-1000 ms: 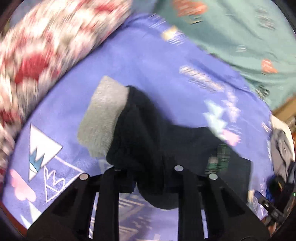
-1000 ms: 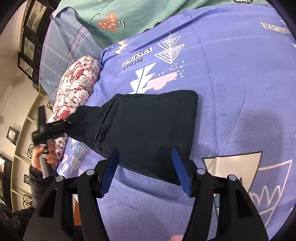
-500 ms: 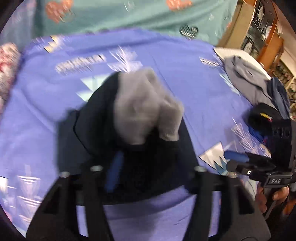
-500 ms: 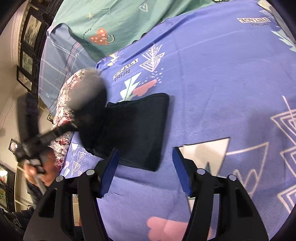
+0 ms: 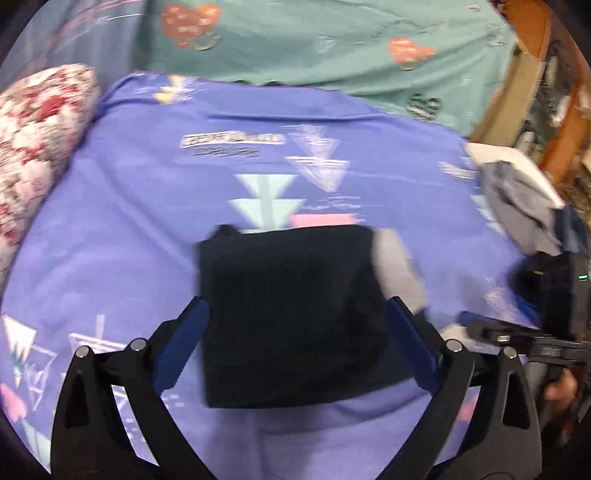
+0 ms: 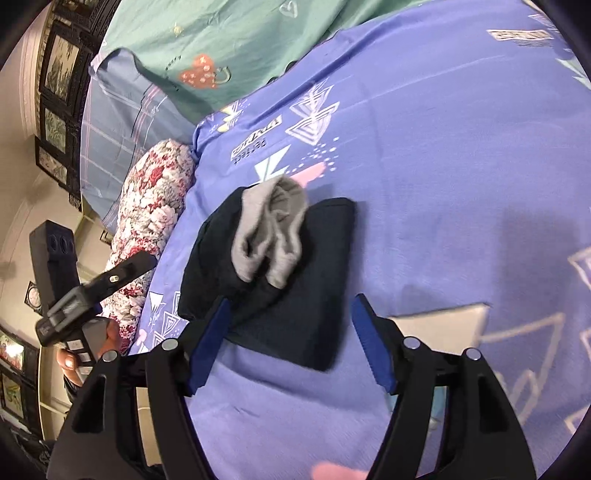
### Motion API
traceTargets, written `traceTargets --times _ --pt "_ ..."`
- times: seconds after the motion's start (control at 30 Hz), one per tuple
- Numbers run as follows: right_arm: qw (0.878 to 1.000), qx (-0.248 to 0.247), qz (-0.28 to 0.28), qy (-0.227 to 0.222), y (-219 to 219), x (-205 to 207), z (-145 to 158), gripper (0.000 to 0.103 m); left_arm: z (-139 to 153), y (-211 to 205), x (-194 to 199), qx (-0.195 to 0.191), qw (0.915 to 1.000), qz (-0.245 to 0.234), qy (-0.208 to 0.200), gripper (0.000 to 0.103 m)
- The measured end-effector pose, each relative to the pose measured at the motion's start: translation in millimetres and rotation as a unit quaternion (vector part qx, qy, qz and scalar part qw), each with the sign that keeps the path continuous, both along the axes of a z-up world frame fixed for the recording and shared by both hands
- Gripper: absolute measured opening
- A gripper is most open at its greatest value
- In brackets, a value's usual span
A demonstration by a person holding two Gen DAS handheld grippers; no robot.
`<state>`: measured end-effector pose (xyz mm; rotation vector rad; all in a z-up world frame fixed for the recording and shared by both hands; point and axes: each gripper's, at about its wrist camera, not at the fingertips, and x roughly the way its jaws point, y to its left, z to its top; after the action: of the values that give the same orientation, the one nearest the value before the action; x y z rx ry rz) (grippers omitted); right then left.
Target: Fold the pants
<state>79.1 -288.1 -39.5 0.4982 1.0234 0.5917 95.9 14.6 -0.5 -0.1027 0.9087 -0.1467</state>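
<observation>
dark pants (image 6: 280, 280) folded into a chunky square on the purple bedspread (image 6: 443, 166), grey cuffs (image 6: 273, 225) flopped on top, left gripper (image 5: 295, 347) opening wide around them, nothing pinched, right gripper (image 6: 291, 343) opening too, empty, floral pillow (image 6: 155, 206) nearby

Printed lettering on the purple patterned bedsheet (image 6: 443, 155): in the right wrist view a boxed word with a smaller line below it (image 6: 256, 142) appears upside down, the smaller line seeming to read "Perfect"; the boxed word is too distorted to read. A second boxed label (image 6: 517, 36) and the same print in the left wrist view (image 5: 232, 139) are blurred and illegible.
</observation>
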Motion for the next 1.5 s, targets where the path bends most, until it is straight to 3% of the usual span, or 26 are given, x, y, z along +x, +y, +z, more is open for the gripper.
traceTargets --times 0.13,0.27,0.37,0.53,0.6,0.67,0.8,0.93,1.03,1.07,1.17,1.27,1.33,1.5 --pt "1.000 0.011 0.013 0.008 20.9 20.3 2.9 0.069 -46.3 16.3 11.8 0.019 0.9967 0.033 0.073 0.095" --pt "0.999 0.004 0.000 0.039 33.6 46.9 -2.0 0.072 -77.1 32.8 13.5 -0.064 0.9896 0.033 0.124 0.097" --pt "0.998 0.010 0.009 0.062 45.1 61.1 -9.0 0.072 -85.3 42.5 14.6 -0.098 0.9854 0.035 0.135 0.098" --pt "0.996 -0.020 0.031 0.076 73.4 72.2 -18.5 0.070 -87.6 37.5 10.5 -0.087 0.9878 0.023 0.127 0.098" --pt "0.996 -0.040 0.039 0.075 86.2 74.5 -22.7 0.043 -87.5 34.8 13.4 -0.087 0.9879 0.023 0.126 0.098" --pt "0.995 -0.038 0.028 0.085 88.6 75.9 -24.9 0.029 -87.1 35.5 14.4 -0.093 0.9870 0.027 0.128 0.098" --pt "0.998 -0.021 0.036 0.055 97.5 64.1 4.4 0.021 -80.8 42.6 11.9 -0.098 0.9869 0.040 0.121 0.098" --pt "0.998 0.037 0.053 0.016 92.7 40.8 44.9 0.020 -60.5 52.8 0.9 -0.133 0.9860 0.034 0.095 0.098" --pt "0.998 0.045 0.032 0.014 75.2 25.7 47.7 0.020 -50.4 54.8 -4.4 -0.101 0.9917 0.038 0.070 0.098" --pt "0.999 0.037 0.017 0.019 65.8 20.7 39.8 0.020 -51.7 55.8 -3.6 -0.090 0.9925 0.044 0.070 0.097" --pt "0.998 0.008 -0.015 0.066 41.7 18.8 0.6 0.021 -70.6 58.3 4.0 -0.112 0.9870 0.050 0.104 0.097" --pt "0.996 -0.056 -0.016 0.071 37.1 21.6 -28.5 0.033 -91.0 53.7 10.0 -0.114 0.9833 0.047 0.134 0.099" --pt "0.996 -0.075 -0.007 0.056 41.1 18.7 -17.4 0.036 -87.5 50.9 10.4 -0.107 0.9850 0.046 0.127 0.099" --pt "0.991 -0.126 -0.014 -0.029 38.6 16.8 27.2 0.039 -65.6 58.4 13.4 -0.100 0.9881 0.050 0.106 0.097"
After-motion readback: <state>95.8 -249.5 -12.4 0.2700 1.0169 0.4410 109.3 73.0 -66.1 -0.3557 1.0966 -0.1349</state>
